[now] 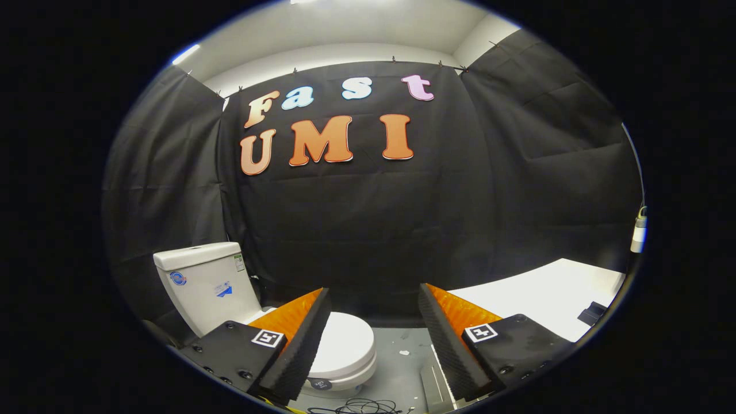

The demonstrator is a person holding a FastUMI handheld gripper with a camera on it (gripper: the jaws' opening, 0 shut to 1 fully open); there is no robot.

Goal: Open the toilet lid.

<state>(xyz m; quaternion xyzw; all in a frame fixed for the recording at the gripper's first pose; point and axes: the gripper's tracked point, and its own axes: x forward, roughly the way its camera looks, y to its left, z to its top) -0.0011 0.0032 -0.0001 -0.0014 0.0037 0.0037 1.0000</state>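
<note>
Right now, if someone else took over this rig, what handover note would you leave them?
Tool: open, fingers wide apart, holding nothing, up in the air short of the toilet.
Toilet lid: closed flat on the bowl, showing past the left finger, partly hidden by it. Tank stands behind, against the black cloth wall.
White table beyond the right finger; cables on the floor below.
Done: nothing yet.
Left: bring the tool down to the lid's front edge and lift it.

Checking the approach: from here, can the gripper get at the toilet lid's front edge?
Probably yes. The gripper is open, and the closed toilet lid lies below and beyond its fingers with only bare floor around its front edge.
</note>
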